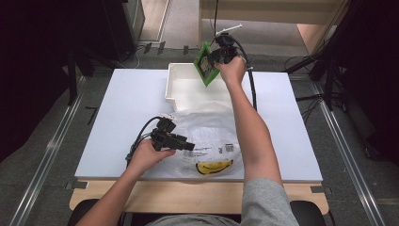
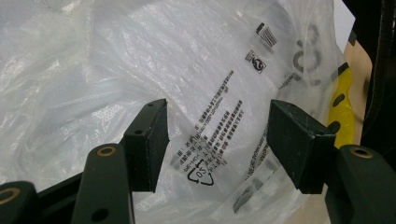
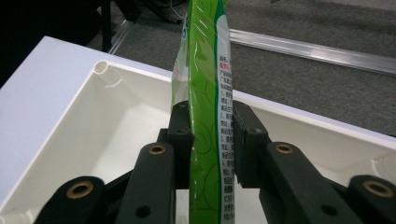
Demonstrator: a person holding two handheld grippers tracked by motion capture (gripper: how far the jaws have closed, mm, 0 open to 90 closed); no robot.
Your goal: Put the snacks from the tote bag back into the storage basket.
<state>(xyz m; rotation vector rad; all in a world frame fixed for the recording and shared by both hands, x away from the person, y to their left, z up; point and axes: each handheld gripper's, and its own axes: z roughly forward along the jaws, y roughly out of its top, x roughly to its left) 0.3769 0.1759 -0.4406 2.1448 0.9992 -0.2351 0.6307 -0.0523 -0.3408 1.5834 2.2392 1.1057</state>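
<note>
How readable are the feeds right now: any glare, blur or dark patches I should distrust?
High view: white table evenly lit, surroundings nearly black, crinkled clear plastic bag shiny. Left gripper view: bag print sharp, glare washes out the upper left; the near jaws look soft. Right gripper view: green snack packet crisp over the white plastic bin, upper-left corner dark.

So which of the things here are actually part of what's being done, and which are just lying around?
Part of the job:
- green packet, clamped in the right tongs
- white bin, under the packet
- clear plastic bag, in front of the open left tongs

Just lying about:
- cables on the floor beyond the table
</note>
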